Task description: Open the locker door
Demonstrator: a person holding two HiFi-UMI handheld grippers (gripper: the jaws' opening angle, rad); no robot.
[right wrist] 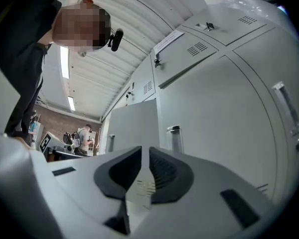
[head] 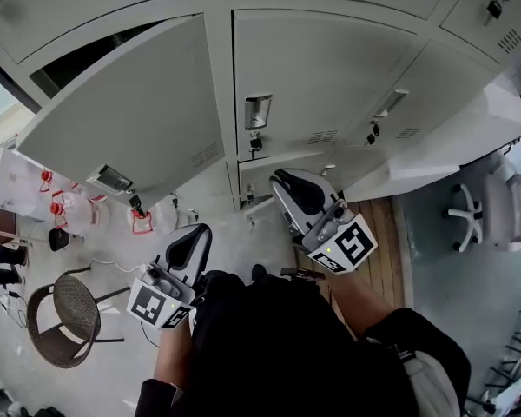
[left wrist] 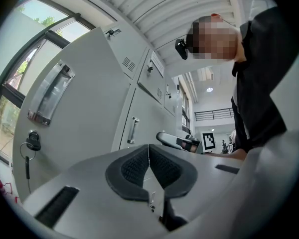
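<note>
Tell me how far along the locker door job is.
Done: the locker door at the left stands swung well out, and the dark opening shows above it. In hand: nothing. The left gripper is shut and empty, and the right gripper has its jaws slightly apart and empty. Both are clear of the door. Left: apparently nothing, unless the door should swing wider.

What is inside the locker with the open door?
Only a dark gap shows above the open door, and nothing can be made out in it. The door covers the rest of the inside, so anything stored there is hidden.
</note>
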